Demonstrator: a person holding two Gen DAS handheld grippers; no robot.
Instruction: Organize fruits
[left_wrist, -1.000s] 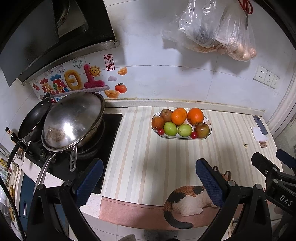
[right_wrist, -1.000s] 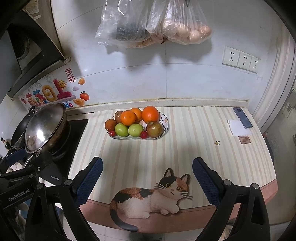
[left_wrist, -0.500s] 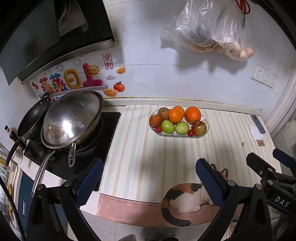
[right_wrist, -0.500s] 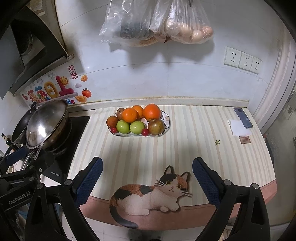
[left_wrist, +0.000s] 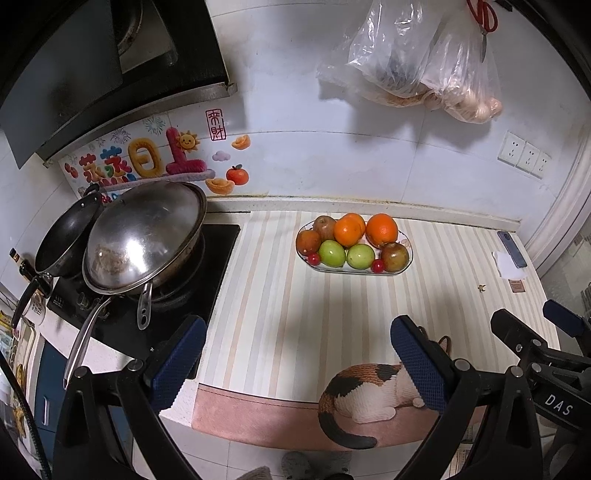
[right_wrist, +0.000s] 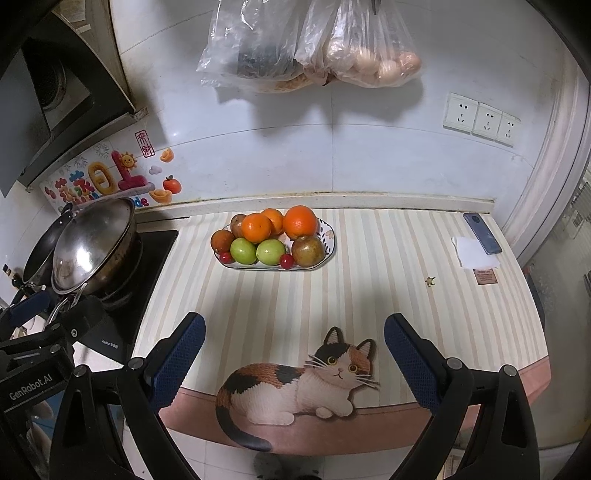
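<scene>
All the fruit in view sits together on the oval plate (right_wrist: 330, 242), which rests on the striped counter (right_wrist: 369, 295) toward its back edge, a little to the stove side of the middle. On the plate: two oranges (right_wrist: 300, 221) and a third behind them at the back, two green apples (right_wrist: 270, 252) side by side at the front, a brownish-red fruit (right_wrist: 307, 251) at the plate's right end and another at its left end, and two small red cherry-like fruits (right_wrist: 286, 260) tucked along the front rim. No fruit lies loose on the counter, as far as either view shows.

The left gripper (left_wrist: 295, 350) and the right gripper (right_wrist: 293, 347) both hang at the counter's front edge, above the cat picture on the mat, well apart from the plate. Each has its jaws spread wide and carries nothing.

As to progress, the scene fits two readings — the fruits gathered on the plate as the finished arrangement, or a heap waiting to be sorted elsewhere. The pictures do not settle which. What can be said is that the pieces are grouped by kind and touching, none stray, and both claws are empty and clear of the fruit
</scene>
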